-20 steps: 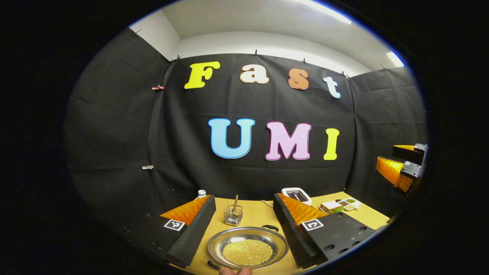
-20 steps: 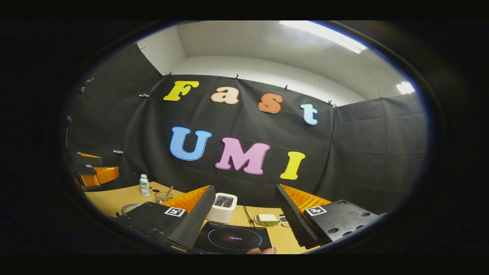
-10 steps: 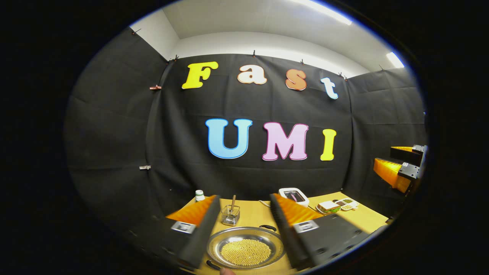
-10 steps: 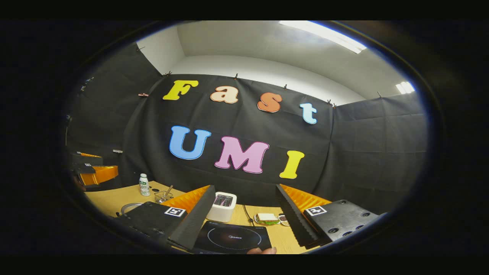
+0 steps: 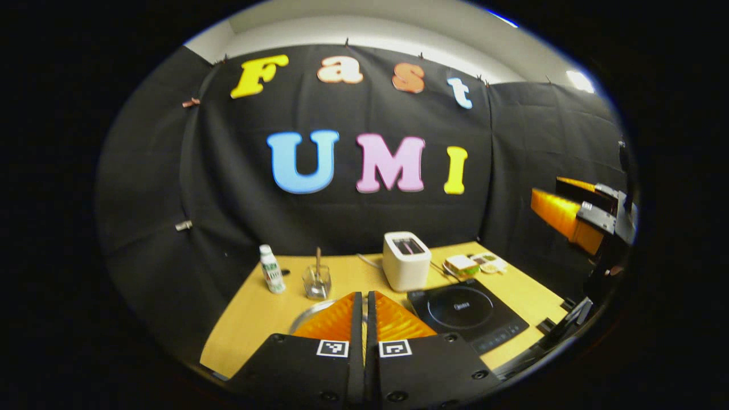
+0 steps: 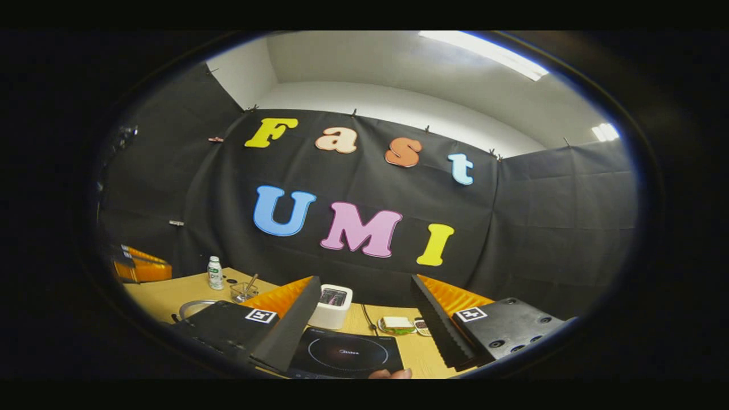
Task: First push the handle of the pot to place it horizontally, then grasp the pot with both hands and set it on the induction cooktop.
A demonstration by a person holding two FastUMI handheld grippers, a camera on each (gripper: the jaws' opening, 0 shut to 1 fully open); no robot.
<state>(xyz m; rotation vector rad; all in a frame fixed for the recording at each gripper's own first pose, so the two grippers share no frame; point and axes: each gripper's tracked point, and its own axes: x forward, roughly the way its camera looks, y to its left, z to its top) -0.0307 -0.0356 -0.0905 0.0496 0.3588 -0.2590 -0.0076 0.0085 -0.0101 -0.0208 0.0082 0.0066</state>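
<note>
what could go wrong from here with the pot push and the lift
1. The left gripper is shut in front of the pot, hiding most of it, so a push could miss the handle.
2. The pot holds loose contents if tilted; uneven lifting may spill them.
3. The toaster stands close behind the induction cooktop, so the pot might bump it on the way over.

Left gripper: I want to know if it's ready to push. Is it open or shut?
Shut. In the left gripper view, the left gripper has its two fingers side by side with barely a slit between them, nothing held, above the pot.
</note>
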